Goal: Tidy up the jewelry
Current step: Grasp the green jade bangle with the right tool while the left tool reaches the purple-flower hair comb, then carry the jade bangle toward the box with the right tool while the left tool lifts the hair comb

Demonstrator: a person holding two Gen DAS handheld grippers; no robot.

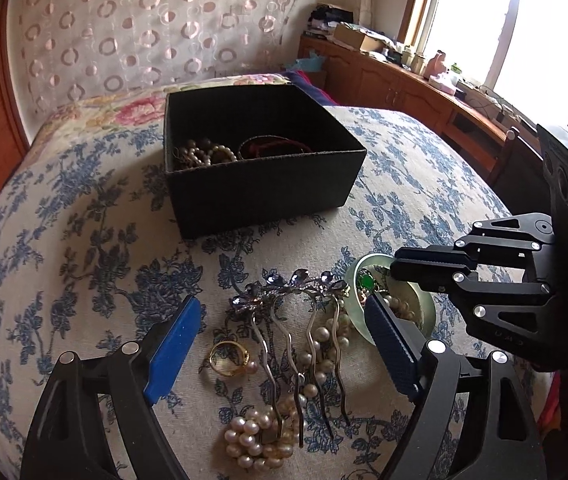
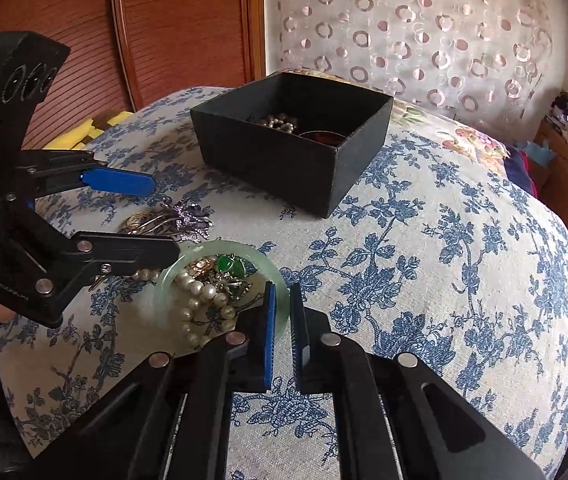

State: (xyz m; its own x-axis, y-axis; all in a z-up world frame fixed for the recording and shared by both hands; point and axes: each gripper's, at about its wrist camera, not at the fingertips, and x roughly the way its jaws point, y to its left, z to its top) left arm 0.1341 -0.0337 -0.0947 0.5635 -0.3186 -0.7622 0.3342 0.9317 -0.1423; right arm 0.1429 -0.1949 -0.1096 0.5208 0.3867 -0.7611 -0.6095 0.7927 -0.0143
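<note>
On the bed, the left gripper (image 1: pixel 280 344) gapes over a hair comb (image 1: pixel 300 320); the right gripper (image 2: pixel 282 308) clamps a jade bangle (image 2: pixel 280 276).

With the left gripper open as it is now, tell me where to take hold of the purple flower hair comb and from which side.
Grip the hair comb by its flowered top bar, coming down from above with one finger on each side of the bar. That bar is the thick, raised part; the wavy prongs lie flat on the bedspread, over the pearl strand, so a grip there would likely catch pearls. The left gripper already straddles it, open.
</note>
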